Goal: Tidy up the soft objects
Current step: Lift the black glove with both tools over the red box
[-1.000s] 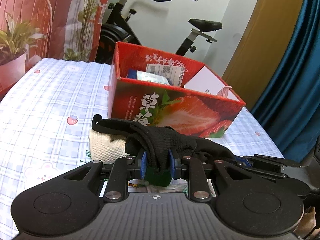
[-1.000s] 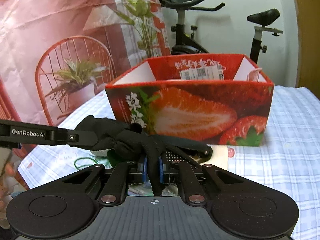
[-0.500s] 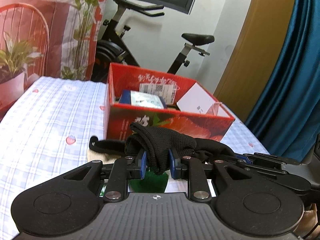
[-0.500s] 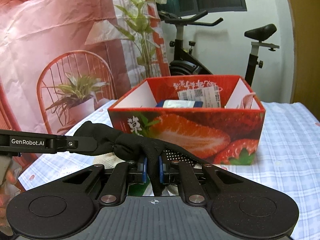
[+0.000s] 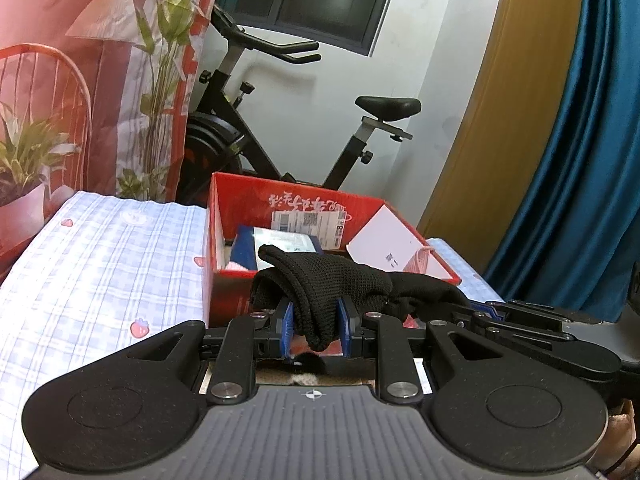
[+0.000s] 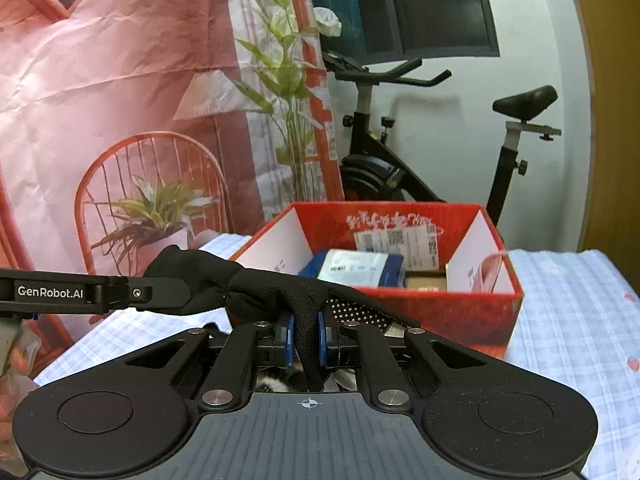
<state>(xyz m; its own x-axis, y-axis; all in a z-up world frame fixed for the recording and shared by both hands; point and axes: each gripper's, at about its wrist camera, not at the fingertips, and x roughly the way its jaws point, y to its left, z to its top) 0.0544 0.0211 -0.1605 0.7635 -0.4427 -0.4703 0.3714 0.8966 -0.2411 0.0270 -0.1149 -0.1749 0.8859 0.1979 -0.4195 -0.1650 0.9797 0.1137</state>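
Observation:
A black knitted cloth [image 5: 332, 284] hangs stretched between my two grippers, held up in front of the red strawberry box [image 5: 224, 292]. My left gripper [image 5: 316, 326] is shut on a thick fold of it between blue pads. Seen from the right wrist, the same black cloth [image 6: 276, 284] runs left to the other gripper's arm [image 6: 92, 294], and my right gripper [image 6: 306, 338] is shut on a thin strip of it. The red box [image 6: 460, 312] stands open on the checked bedsheet, just beyond the cloth, holding a blue packet [image 6: 356, 268] and white cards.
A checked sheet with strawberry prints [image 5: 104, 264] covers the surface around the box. Behind stand an exercise bike [image 5: 248, 136], a pink printed backdrop [image 6: 100, 100] and a blue curtain [image 5: 580, 160]. Something pale and furry [image 6: 276, 384] lies below the right gripper, mostly hidden.
Both grippers have risen with the black cloth. The box now sits lower in both views and its inside shows. The cream knitted item under the cloth has dropped out of sight.

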